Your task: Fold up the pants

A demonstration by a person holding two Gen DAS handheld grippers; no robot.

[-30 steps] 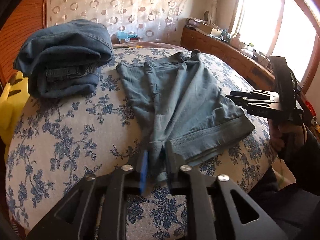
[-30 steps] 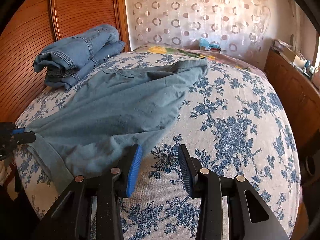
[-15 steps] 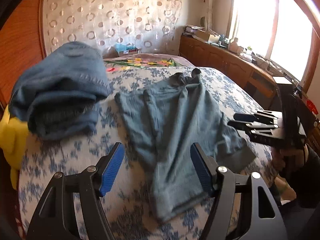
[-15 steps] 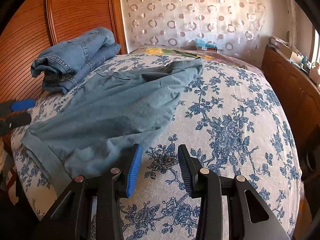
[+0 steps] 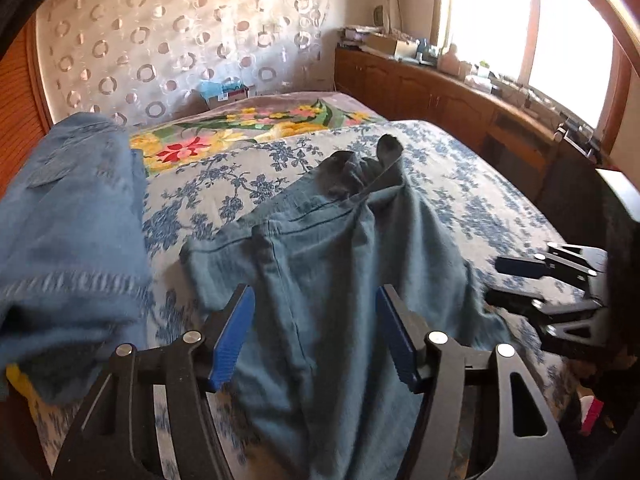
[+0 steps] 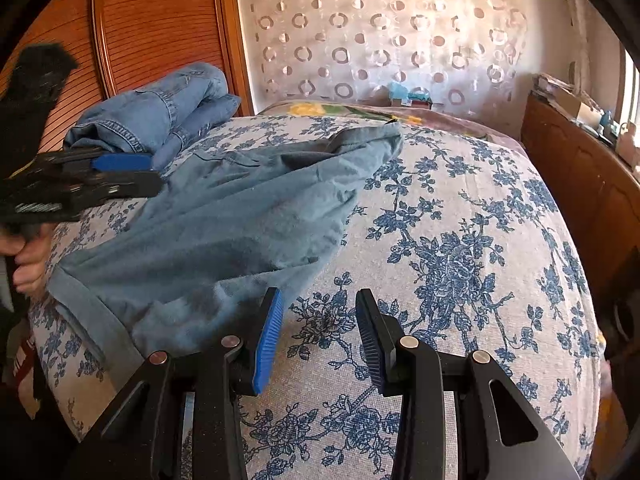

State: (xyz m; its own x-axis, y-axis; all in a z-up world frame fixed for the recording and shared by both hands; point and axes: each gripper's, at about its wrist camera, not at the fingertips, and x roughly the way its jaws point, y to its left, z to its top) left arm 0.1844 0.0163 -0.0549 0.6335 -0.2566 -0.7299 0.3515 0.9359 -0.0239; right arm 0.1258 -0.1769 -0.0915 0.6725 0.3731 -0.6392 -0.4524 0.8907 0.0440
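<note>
Grey-blue pants lie spread and partly folded on the floral bedspread, waist end toward the far side. They also show in the right wrist view. My left gripper is open and empty, held above the pants' near part. My right gripper is open and empty, just right of the pants' hem end, over the bedspread. The right gripper shows at the right edge of the left wrist view; the left gripper shows at the left of the right wrist view.
A stack of folded blue jeans lies at the left of the bed, also in the right wrist view. A wooden wardrobe stands behind it. A wooden cabinet under the window runs along the right side.
My left gripper has let go of the pants' hem, opened wide, lifted and moved forward over the pants. The right gripper has stayed open and almost still.
</note>
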